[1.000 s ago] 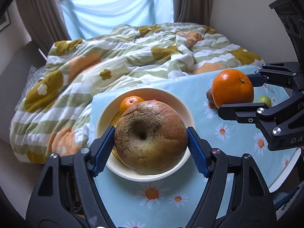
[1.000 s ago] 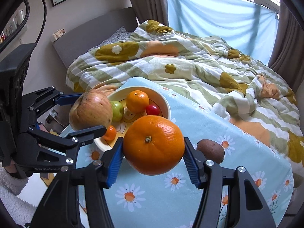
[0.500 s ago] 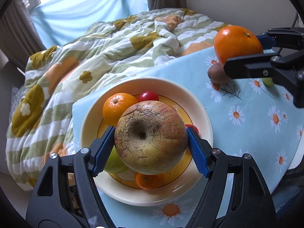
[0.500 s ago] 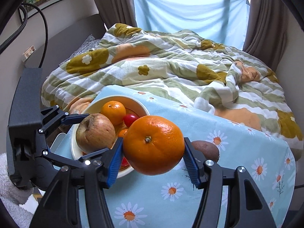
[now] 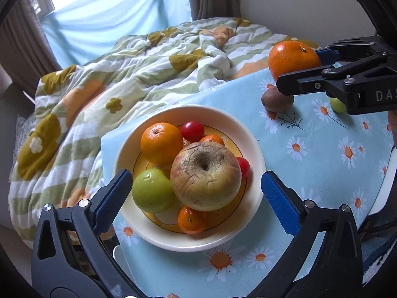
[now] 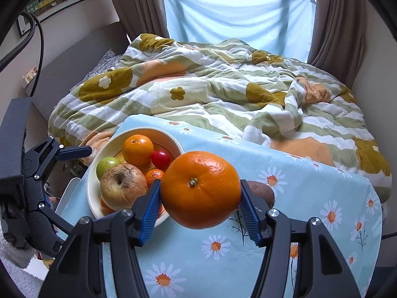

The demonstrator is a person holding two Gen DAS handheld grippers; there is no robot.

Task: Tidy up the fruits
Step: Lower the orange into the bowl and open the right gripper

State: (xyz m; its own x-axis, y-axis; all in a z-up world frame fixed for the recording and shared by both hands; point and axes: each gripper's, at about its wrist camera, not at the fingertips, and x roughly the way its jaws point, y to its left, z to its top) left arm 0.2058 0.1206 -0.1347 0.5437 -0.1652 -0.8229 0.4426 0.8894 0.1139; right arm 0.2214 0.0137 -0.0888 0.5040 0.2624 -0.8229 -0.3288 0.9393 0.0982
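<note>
Your left gripper hovers over the cream-rimmed ceramic bowl with a yellow centre, its jaws opening and the blue pads standing clear on either side of the large wrinkled russet apple, which now lies in the bowl, touching no pad. That apple rests against a green apple on one side and a medium orange mandarin behind it, with two red cherry tomatoes and two small tangerines tucked around it. Your right gripper is clenched on a big round orange, both blue pads pressed to its sides, and it holds the fruit in the air above the light-blue daisy-print tablecloth, just beside the bowl's near rim. A brown kiwi sits on the cloth behind the right finger, partly hidden by it. In the left wrist view a small green fruit shows beyond the right gripper, on the cloth. Behind the table lies a rumpled green-striped flowered quilt.
</note>
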